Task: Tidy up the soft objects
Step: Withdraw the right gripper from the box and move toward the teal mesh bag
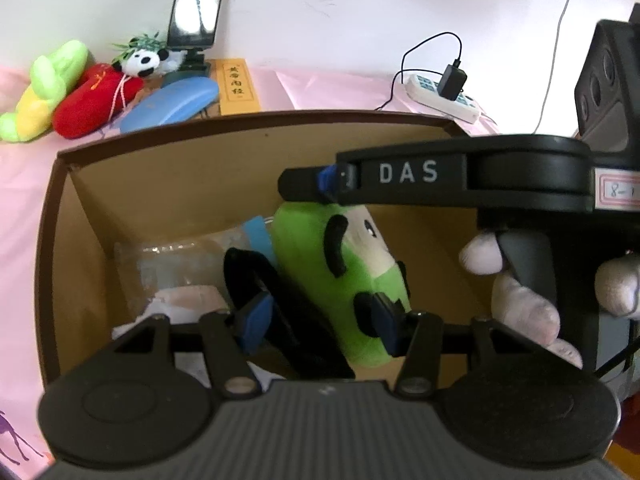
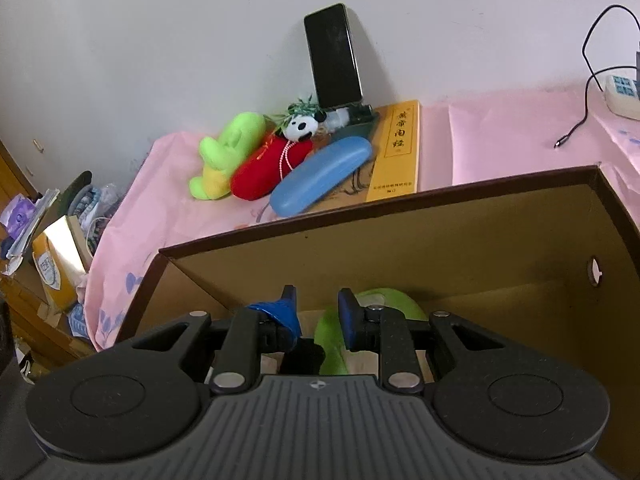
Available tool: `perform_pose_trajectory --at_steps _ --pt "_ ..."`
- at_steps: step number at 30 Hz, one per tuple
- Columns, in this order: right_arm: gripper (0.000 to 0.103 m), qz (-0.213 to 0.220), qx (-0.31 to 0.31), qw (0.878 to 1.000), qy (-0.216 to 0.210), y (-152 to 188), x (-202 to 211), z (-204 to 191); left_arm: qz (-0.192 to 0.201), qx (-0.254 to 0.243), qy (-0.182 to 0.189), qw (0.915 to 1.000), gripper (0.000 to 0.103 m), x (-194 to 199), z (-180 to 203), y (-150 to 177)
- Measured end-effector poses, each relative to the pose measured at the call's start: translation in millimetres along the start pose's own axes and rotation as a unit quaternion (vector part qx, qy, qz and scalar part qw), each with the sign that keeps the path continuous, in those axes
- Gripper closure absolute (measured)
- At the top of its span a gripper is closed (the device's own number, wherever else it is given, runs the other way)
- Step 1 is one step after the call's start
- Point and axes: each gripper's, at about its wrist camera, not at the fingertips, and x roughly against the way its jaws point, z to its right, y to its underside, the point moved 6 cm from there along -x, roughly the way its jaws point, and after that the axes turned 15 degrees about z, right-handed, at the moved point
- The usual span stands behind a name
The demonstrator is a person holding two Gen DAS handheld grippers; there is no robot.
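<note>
A green plush toy (image 1: 316,256) with black patches leans inside the brown cardboard box (image 1: 52,240); its top (image 2: 376,298) shows under my right fingers. My left gripper (image 1: 320,318) reaches down into the box and is open. The plush lies just beyond its blue pads (image 1: 256,316), wider than the gap between them. My right gripper (image 2: 316,304) hovers over the plush's upper end, jaws a little apart with nothing between them. In the left wrist view it crosses side-on (image 1: 296,186), held by a gloved hand (image 1: 520,304).
A clear plastic bag (image 1: 172,264) and pale items lie in the box. Behind it, on the pink cloth, are a green-yellow plush (image 2: 228,152), a red plush (image 2: 268,168), a panda (image 2: 300,126), a blue case (image 2: 320,176), a yellow book (image 2: 396,152), a propped phone (image 2: 334,56) and a power strip (image 1: 440,94).
</note>
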Motion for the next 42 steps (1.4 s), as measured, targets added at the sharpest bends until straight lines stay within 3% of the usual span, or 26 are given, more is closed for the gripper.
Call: perform_pose_trajectory --at_steps 8,16,25,36,42 --pt "0.098 -0.001 0.005 1.000 0.002 1 1 -2 -0.004 0.004 -0.018 0.9998 0.050 0 -2 -1" --pt "0.098 0.039 0.055 0.997 0.025 -10 17 -12 0.017 -0.009 -0.090 0.9957 0.050 20 -4 -8" --pt "0.098 0.085 0.059 0.995 0.009 -24 67 -30 0.069 -0.016 -0.153 0.9858 0.048 76 -2 -20" --pt "0.097 0.119 0.053 0.991 -0.002 -14 117 -42 0.107 -0.017 -0.156 0.9817 0.041 135 8 -20" --pt "0.097 0.128 0.080 0.988 0.013 -3 137 -45 0.106 -0.023 -0.134 0.9851 0.040 153 18 -6"
